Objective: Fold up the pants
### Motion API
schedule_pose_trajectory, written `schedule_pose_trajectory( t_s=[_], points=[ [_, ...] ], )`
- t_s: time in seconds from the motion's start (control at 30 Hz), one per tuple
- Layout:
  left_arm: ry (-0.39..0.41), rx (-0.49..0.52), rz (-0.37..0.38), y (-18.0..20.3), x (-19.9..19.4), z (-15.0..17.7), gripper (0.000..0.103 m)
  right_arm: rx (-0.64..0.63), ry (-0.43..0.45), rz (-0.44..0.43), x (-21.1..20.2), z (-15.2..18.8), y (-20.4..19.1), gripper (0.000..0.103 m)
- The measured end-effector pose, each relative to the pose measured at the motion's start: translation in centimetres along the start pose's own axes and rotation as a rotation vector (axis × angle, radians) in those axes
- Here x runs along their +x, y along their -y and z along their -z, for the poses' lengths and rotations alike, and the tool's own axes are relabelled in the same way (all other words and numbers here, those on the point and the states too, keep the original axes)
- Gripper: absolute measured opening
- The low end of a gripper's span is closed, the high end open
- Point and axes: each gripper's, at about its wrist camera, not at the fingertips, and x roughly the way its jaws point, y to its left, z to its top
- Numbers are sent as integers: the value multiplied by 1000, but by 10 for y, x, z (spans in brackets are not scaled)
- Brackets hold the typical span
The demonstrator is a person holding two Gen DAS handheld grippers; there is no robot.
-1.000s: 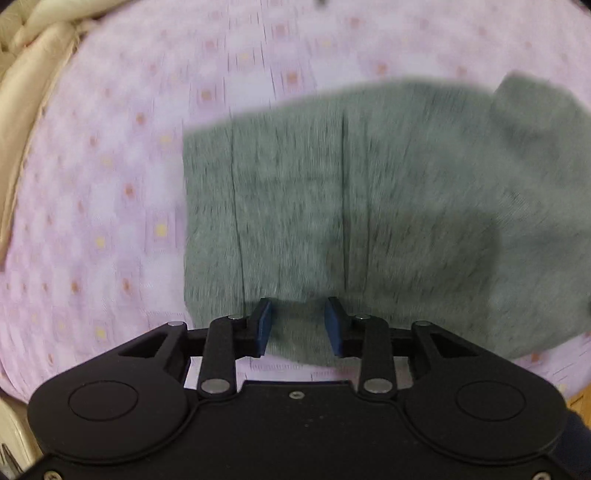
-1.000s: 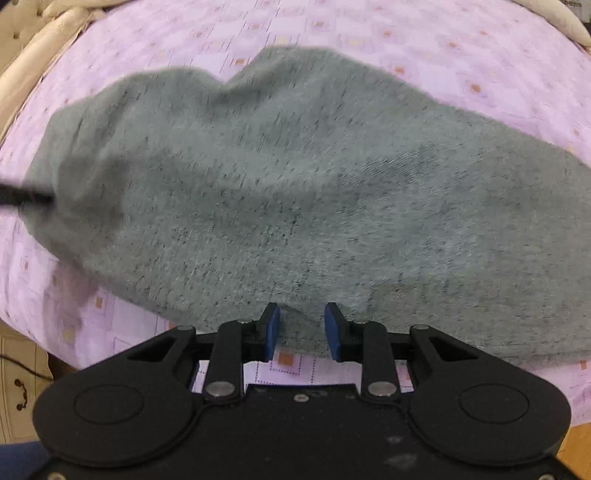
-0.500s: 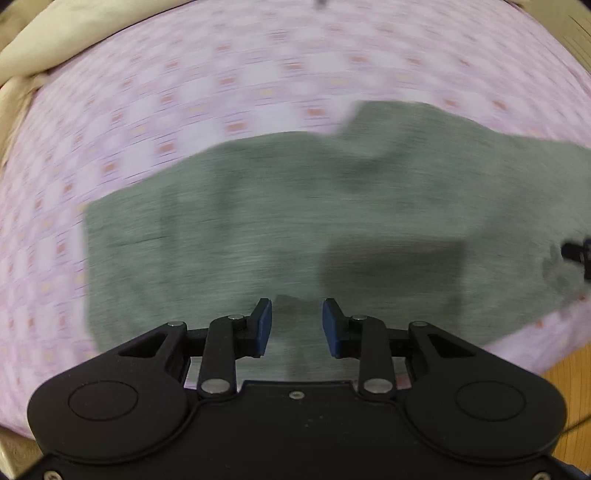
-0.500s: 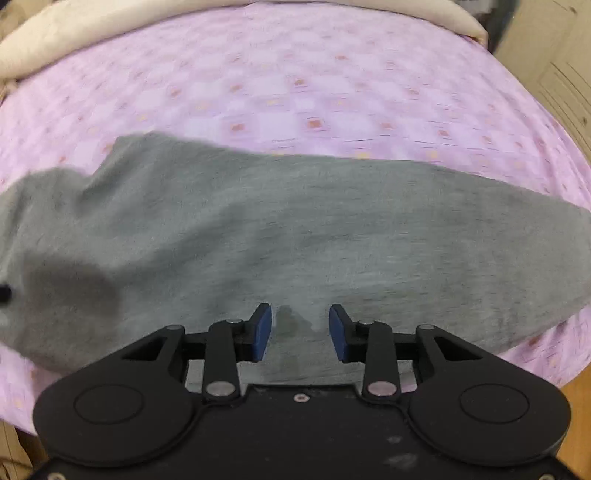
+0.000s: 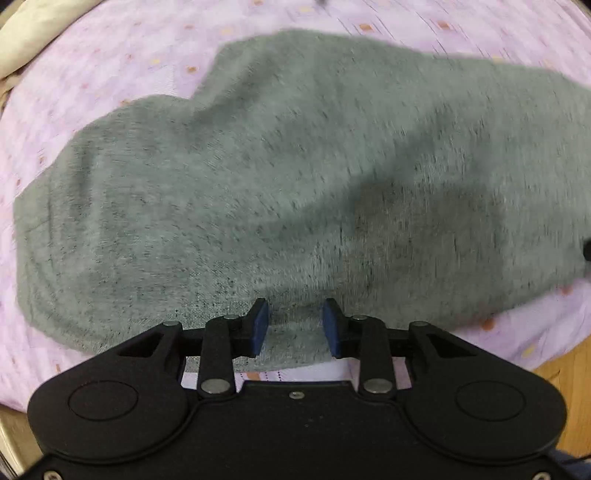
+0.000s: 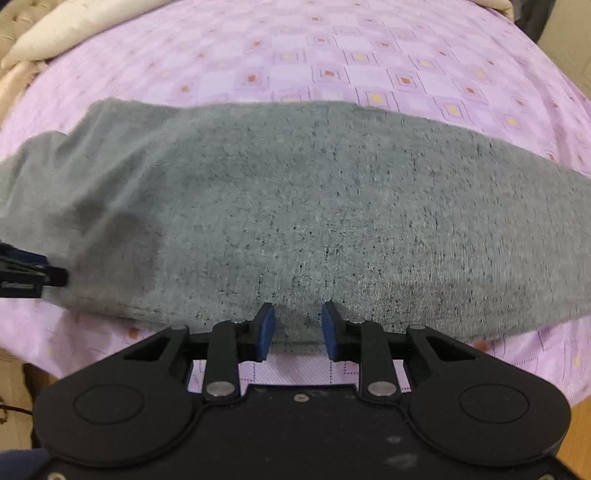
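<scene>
Grey knit pants lie spread across a purple patterned bedsheet; they also fill the right wrist view. My left gripper is open, its blue pads either side of the near edge of the pants. My right gripper is open too, straddling the near edge further along the cloth. The left gripper's tip shows at the left edge of the right wrist view, touching the pants. The pants bulge in soft folds toward the far side.
A cream blanket lies bunched at the far left of the bed. The sheet stretches beyond the pants. Wooden floor shows past the near right edge of the bed.
Both cameras have moved in closer and lower to the pants' near edge; the cloth fills more of each view. Both grippers stay open.
</scene>
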Motion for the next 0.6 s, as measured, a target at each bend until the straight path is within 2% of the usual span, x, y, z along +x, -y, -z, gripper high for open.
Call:
schedule_pose_trajectory(
  t_s=[0.23,0.3,0.43,0.6],
  points=[
    [141,-130,-53,-12,-52,-20,42,-61,96,-138,-25,-45,4,36],
    [170,-153,-58,-16,-62,-28,46,-89,107,-164,-27,-60,0,36],
    [207,-189,-77,-25,-74,-38,46,-123,135,-212,-32,-84,-16,36],
    [218,-209,-47,-48,-68,-54,46,-168,193,-249,-36,-114,-49,36]
  ],
)
